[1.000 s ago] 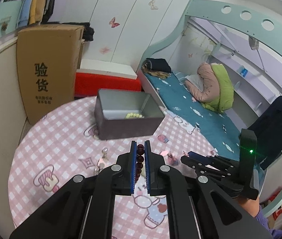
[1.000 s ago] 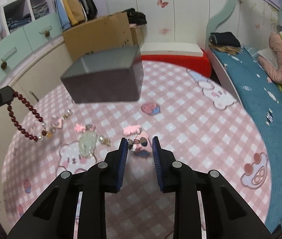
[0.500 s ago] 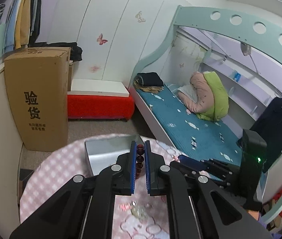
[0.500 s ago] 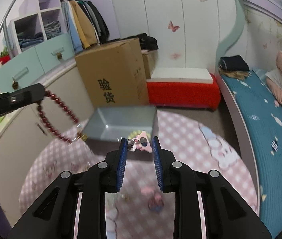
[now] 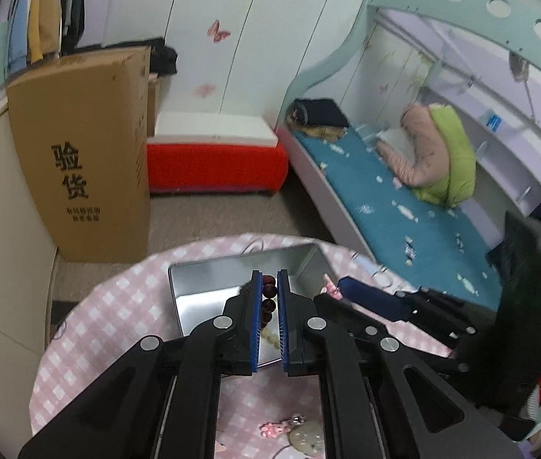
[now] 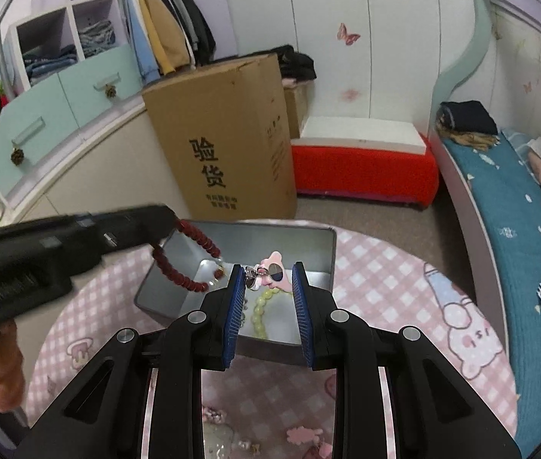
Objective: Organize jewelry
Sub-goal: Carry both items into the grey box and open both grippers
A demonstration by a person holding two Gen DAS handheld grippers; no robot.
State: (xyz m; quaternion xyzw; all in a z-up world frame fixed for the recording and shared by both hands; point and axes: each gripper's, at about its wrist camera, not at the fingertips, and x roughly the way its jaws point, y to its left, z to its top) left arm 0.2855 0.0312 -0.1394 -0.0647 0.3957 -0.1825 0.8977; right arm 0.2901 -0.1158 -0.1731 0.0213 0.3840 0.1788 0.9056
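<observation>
My left gripper (image 5: 269,287) is shut on a dark red bead bracelet (image 5: 269,298), held over the open grey metal box (image 5: 209,271). In the right wrist view the bracelet (image 6: 178,267) dangles as a loop from the left gripper (image 6: 173,222) above the box (image 6: 324,252). My right gripper (image 6: 266,271) is shut on a small pink charm with a metal clasp (image 6: 270,269), also above the box. A pale green bead bracelet (image 6: 262,310) lies inside the box.
The box stands on a round table with a pink checked cloth (image 6: 385,279). Several loose pink trinkets (image 6: 301,434) and a pale pendant (image 5: 304,438) lie on the near side. Beyond the table stand a cardboard carton (image 6: 224,134), a red bench (image 6: 362,172) and a bed (image 5: 385,191).
Both grippers have moved forward across the table with their pieces, from the loose jewelry to above the open box, whose inside now shows.
</observation>
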